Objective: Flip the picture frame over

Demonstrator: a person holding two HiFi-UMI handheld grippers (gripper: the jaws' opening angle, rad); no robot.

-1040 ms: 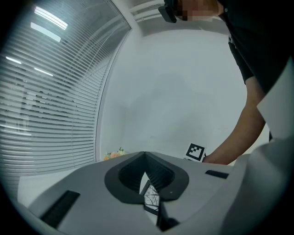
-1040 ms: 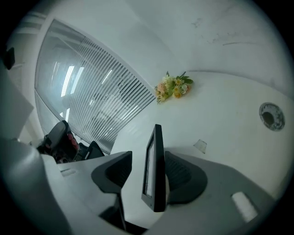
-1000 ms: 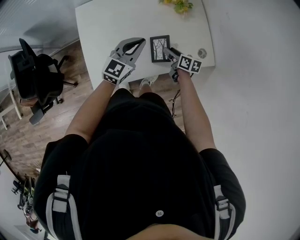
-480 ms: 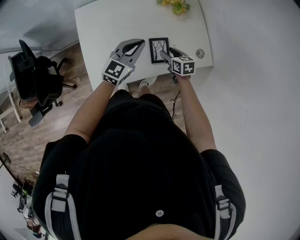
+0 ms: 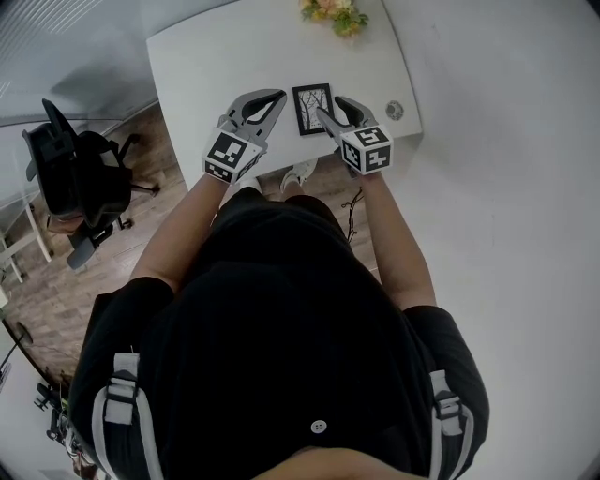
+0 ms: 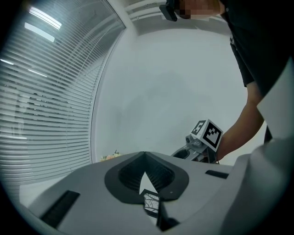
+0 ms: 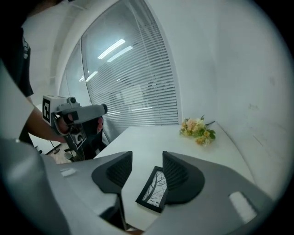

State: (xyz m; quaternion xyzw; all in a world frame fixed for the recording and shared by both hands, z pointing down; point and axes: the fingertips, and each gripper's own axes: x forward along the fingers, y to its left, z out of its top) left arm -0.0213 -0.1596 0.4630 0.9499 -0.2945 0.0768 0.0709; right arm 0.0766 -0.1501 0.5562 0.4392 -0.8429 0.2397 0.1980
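On the white table (image 5: 216, 56), near its front edge, we see the picture frame (image 5: 312, 109) lying flat, tree print up, between our two grippers. Our left gripper (image 5: 274, 97) is just left of it, jaws together on nothing. Our right gripper (image 5: 331, 106) hangs over the frame's right side, jaws apart after closing slightly, not pressing it. Flowers (image 5: 333, 14) lie at the far edge
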